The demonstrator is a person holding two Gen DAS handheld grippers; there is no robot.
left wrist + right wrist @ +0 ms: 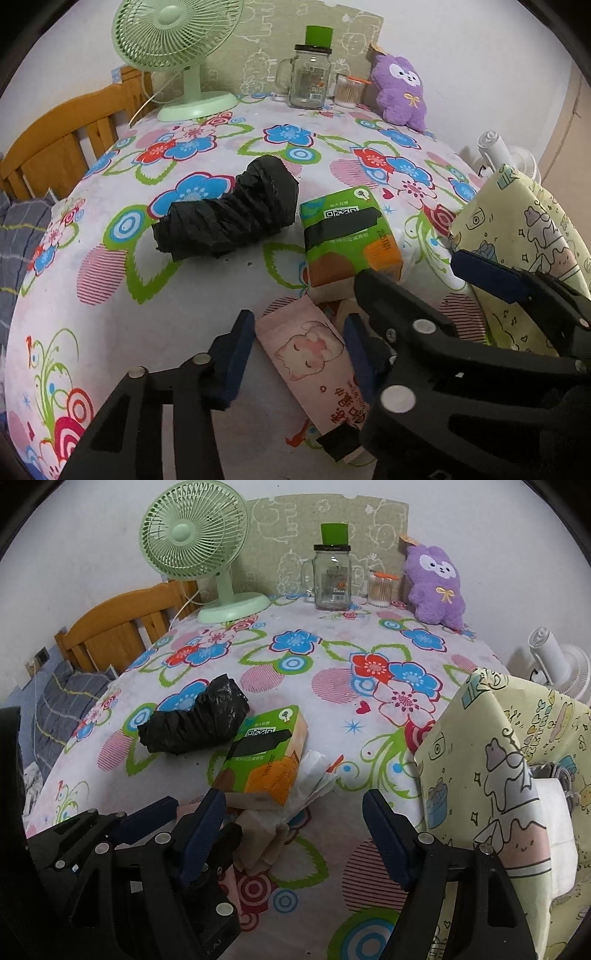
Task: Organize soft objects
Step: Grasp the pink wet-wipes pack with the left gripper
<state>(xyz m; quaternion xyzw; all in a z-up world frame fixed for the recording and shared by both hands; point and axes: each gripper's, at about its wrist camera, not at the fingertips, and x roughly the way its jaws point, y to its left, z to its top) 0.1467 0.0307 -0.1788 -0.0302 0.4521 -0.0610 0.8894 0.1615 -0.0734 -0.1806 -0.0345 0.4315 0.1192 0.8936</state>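
Left gripper [299, 350] fingers apart around pink tissue pack [314, 365], lower centre; right gripper [295, 812] fingers apart, holding nothing.

The green tissue pack [349, 236] carries a QR code on its top face, beside a strip of black tape, and a stamped number along its edge that seems to read 2025 something — too blurred to be sure. The pink tissue pack [314, 363] with the cat drawing shows red Chinese characters, upside down and unreadable. The glass jar [331, 579] has a label — its print is too small.
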